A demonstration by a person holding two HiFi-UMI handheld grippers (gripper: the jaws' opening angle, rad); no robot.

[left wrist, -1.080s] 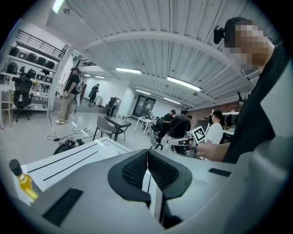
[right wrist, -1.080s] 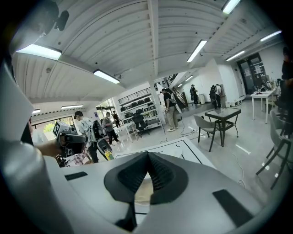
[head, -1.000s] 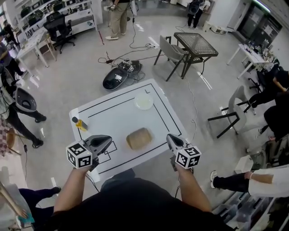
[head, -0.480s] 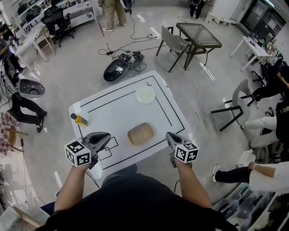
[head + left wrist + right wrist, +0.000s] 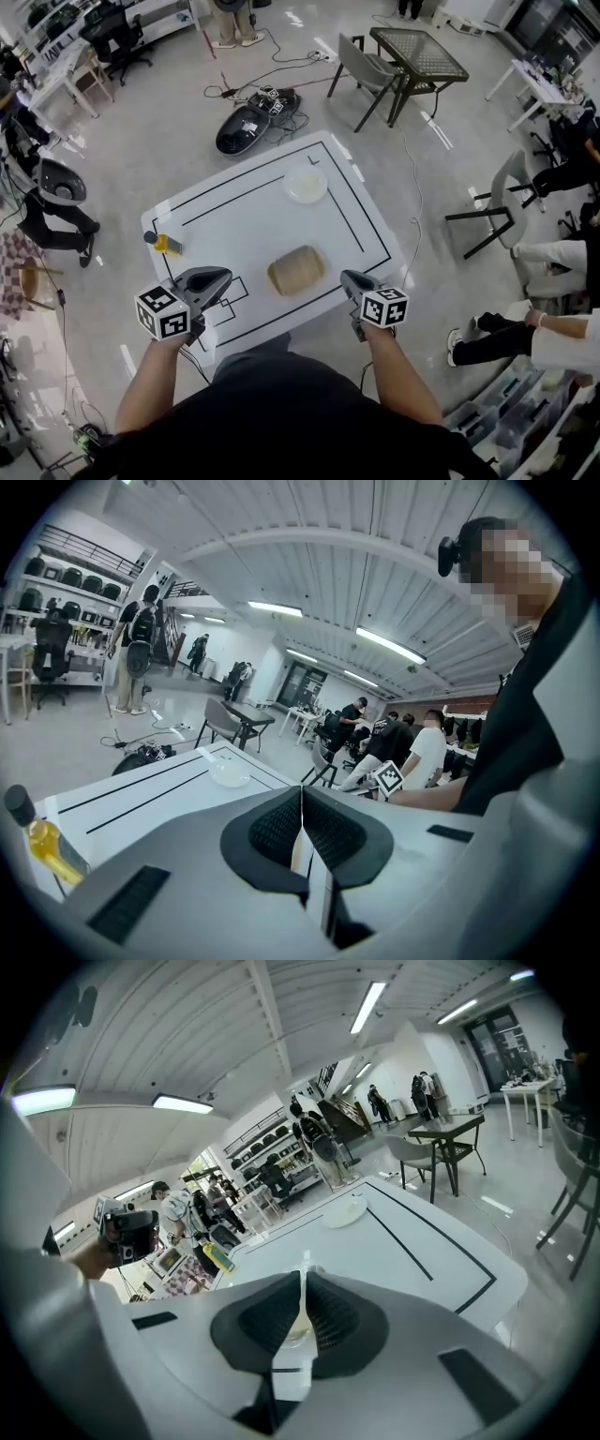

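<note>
One white table (image 5: 253,239), marked with black lines, is the biggest thing below us, standing on a grey floor. We hold our two grippers over its near edge, well apart from each other. The left gripper (image 5: 223,277) hangs above the near left corner. In the left gripper view (image 5: 302,791) its dark pads press together with nothing between them. The right gripper (image 5: 346,277) sits at the near right edge, and in the right gripper view (image 5: 303,1281) its pads also meet and grip nothing. Between the two, lying flat on the table and touched by neither, is the tan lump (image 5: 296,271), shaped like a loaf and nearer the right gripper. A white plate (image 5: 306,184) rests farther off, near the far right corner. Smallest is a bottle of yellow liquid (image 5: 161,243) with a dark cap, by the left edge.
</note>
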